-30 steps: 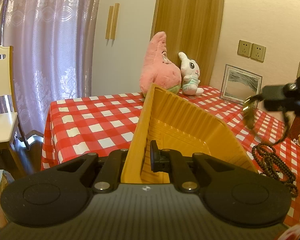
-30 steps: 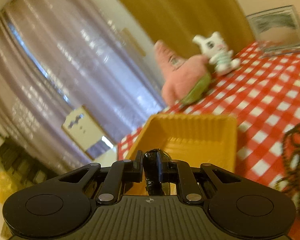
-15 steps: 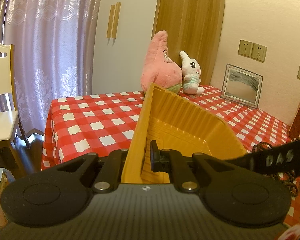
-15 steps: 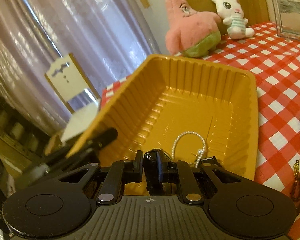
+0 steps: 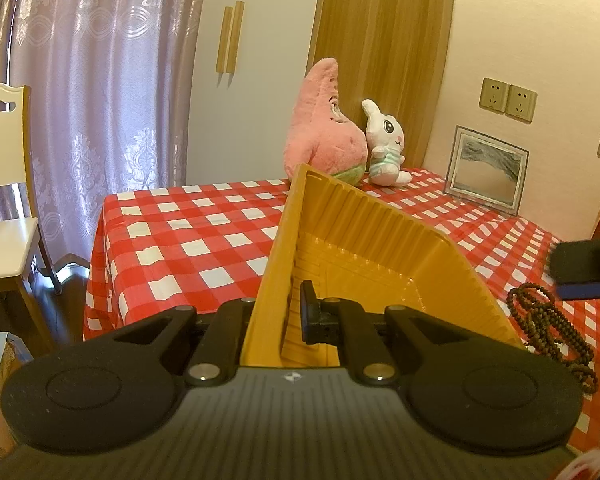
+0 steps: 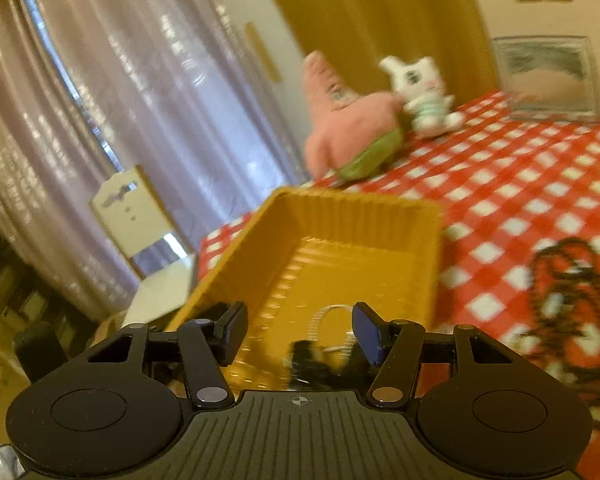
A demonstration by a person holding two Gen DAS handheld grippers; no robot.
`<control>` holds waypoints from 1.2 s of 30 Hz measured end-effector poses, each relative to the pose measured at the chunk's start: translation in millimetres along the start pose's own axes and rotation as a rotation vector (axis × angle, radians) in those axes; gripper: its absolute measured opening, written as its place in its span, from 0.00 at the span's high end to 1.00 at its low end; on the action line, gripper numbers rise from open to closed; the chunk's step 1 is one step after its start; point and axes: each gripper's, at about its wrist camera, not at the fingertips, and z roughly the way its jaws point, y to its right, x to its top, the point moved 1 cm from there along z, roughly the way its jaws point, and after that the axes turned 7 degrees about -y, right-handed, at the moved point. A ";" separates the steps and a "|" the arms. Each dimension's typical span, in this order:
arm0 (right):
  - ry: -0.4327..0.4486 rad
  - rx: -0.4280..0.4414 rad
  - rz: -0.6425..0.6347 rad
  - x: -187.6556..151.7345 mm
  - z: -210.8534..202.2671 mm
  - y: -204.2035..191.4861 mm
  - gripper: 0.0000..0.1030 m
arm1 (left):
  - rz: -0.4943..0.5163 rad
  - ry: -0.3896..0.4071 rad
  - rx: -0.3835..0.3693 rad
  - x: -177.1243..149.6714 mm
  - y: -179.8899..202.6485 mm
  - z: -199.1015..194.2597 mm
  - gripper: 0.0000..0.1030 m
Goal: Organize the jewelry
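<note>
My left gripper (image 5: 278, 316) is shut on the near wall of a yellow ribbed plastic tray (image 5: 364, 240), which is tilted up. My right gripper (image 6: 300, 330) is open and empty, just above the tray's (image 6: 380, 216) near end. A white pearl bracelet (image 6: 332, 320) and a dark piece of jewelry (image 6: 308, 364) lie in the tray below it, blurred. A dark brown bead necklace (image 5: 548, 328) lies on the checked cloth right of the tray; it also shows blurred in the right wrist view (image 6: 568, 280). The right gripper shows at the left view's right edge (image 5: 584, 272).
A red-and-white checked tablecloth (image 5: 188, 232) covers the table. A pink star plush (image 5: 324, 128), a white rabbit plush (image 5: 384, 144) and a framed picture (image 5: 486, 170) stand at the back by the wall. A white chair (image 5: 4, 208) stands left of the table.
My right gripper has opened and let the dark item drop into the tray, then drawn back to the right. The left gripper still holds the tray, unmoved.
</note>
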 end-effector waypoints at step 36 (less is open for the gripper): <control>-0.121 -0.292 0.406 -40.9 -5.5 127.5 0.57 | 0.006 -0.005 0.003 2.0 -2.1 5.3 0.92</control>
